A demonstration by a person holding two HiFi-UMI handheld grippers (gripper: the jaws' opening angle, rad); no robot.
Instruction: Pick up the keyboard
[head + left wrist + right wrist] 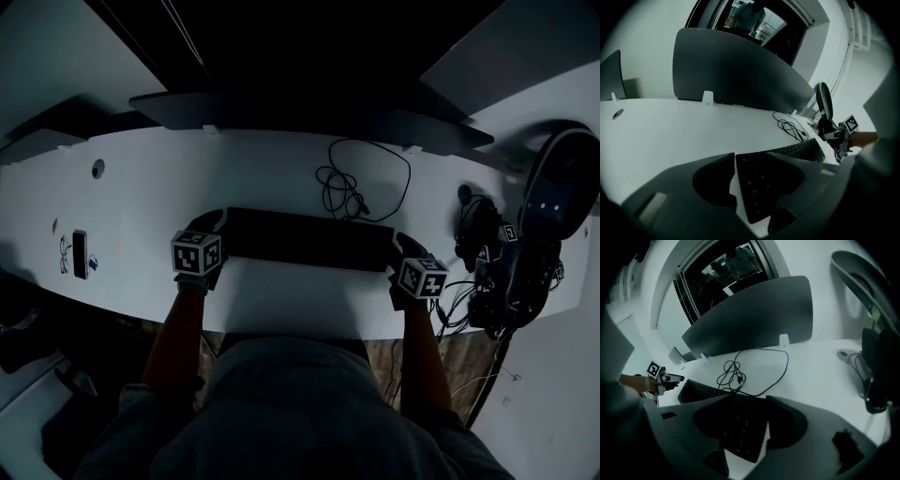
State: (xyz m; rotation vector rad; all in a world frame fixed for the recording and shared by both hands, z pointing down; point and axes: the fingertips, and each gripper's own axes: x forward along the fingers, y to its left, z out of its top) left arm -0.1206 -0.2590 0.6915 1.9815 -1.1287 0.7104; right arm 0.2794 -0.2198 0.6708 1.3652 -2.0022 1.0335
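The keyboard (pixel 309 239) is lying across the white surface (pixel 169 187) in front of us. Its left end is sitting between the spread jaws of our left gripper (pixel 210 225), and its right end between those of our right gripper (pixel 405 247) (neither one is clamping it). Our left forearm (pixel 178 337) and right forearm (pixel 422 356) are reaching forward, with the grippers tilting down toward the surface.

White desk (pixel 234 169); surface contents.
Black keyboard (pixel 305 239) near front edge; looped cable (pixel 356 187) just behind; phone (pixel 80 253) far left.
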